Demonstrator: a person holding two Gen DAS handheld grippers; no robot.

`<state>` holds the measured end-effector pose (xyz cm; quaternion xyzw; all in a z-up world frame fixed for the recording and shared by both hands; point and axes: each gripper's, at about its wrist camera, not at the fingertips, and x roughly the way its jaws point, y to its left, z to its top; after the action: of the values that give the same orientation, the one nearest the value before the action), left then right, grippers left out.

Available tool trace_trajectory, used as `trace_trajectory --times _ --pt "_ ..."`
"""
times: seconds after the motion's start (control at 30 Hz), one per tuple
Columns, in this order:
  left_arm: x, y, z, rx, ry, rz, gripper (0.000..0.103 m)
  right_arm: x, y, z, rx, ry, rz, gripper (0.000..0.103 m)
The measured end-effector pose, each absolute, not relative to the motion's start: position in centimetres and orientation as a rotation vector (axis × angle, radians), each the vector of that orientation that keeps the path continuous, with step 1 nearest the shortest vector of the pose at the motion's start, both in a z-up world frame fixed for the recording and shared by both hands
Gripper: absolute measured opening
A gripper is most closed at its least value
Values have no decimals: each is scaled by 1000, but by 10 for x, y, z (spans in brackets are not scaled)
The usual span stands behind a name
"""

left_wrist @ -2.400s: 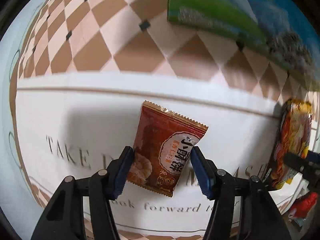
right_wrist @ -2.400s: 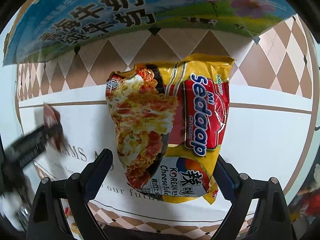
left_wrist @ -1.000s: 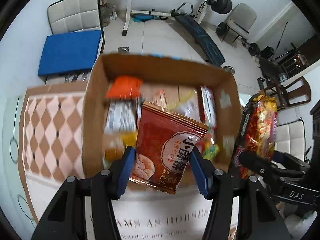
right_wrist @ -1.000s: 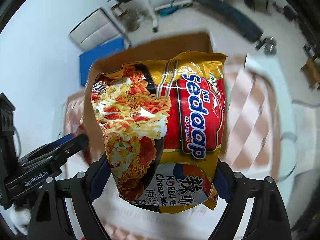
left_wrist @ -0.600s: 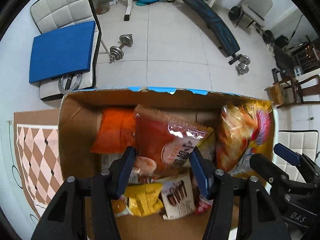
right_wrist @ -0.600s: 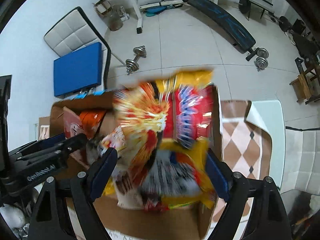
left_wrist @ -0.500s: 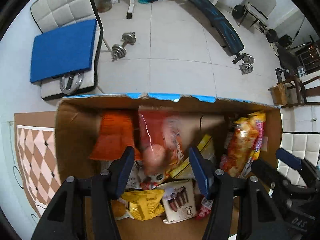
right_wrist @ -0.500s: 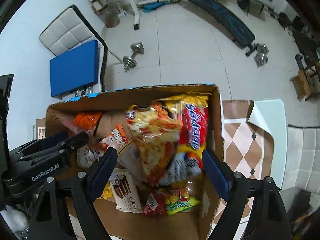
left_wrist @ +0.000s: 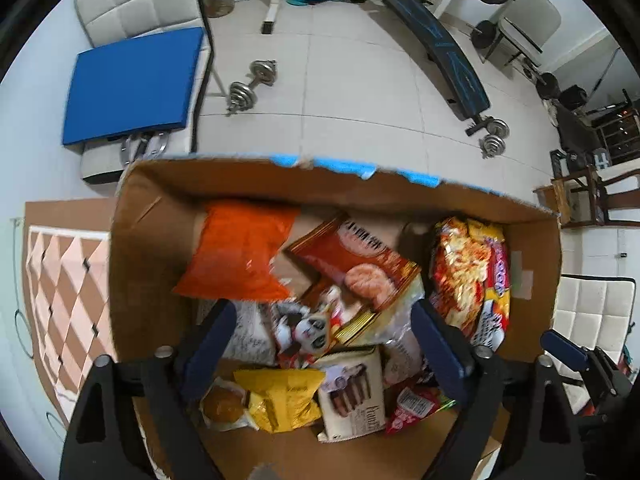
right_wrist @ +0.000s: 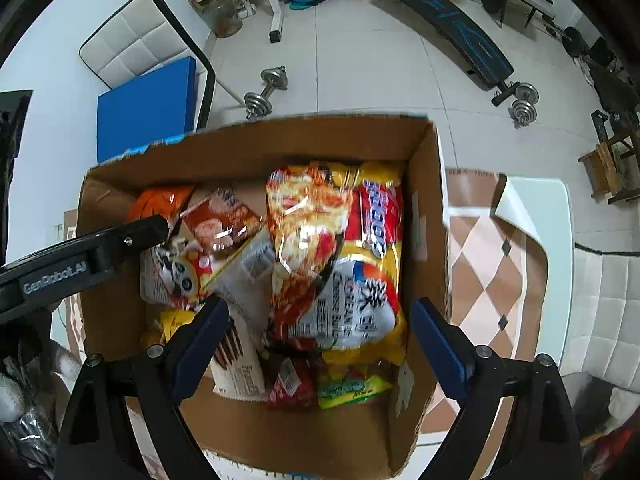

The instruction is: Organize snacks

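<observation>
Both grippers hang straight down over an open cardboard box (left_wrist: 136, 240) full of snacks. My left gripper (left_wrist: 322, 344) has its jaws opening, with nothing held between them. The red-brown snack packet (left_wrist: 360, 268) lies loose in the box's middle, beside an orange bag (left_wrist: 240, 252). My right gripper (right_wrist: 320, 336) also has its jaws opening and holds nothing. The yellow and red noodle packet (right_wrist: 340, 248) lies below it against the box's right wall (right_wrist: 424, 220). The noodle packet (left_wrist: 468, 276) shows at the right in the left wrist view.
The box also holds a panda packet (left_wrist: 308, 328), a yellow bag (left_wrist: 280, 396) and a chocolate-stick pack (left_wrist: 352, 392). It stands on a checkered tablecloth (right_wrist: 492, 264). On the floor beyond are a dumbbell (left_wrist: 252, 84), a blue pad (left_wrist: 132, 84) and a weight bench (left_wrist: 440, 52).
Both grippers swung from the table to above the box. The left let go of the red-brown packet and the right the noodle packet. Both packets fell into the box.
</observation>
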<state>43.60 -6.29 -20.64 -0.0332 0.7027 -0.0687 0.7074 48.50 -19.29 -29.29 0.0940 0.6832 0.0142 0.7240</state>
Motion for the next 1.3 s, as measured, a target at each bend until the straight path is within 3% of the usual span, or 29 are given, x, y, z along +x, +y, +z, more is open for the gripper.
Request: trace_trajectory --times 0.67,1.3 --pt "327 -33 -154 -46 1439 -104 92 403 -171 -274 147 1471 16 97" --pt "190 -30 -24 -16 1103 -92 92 262 -168 -150 118 1193 13 98"
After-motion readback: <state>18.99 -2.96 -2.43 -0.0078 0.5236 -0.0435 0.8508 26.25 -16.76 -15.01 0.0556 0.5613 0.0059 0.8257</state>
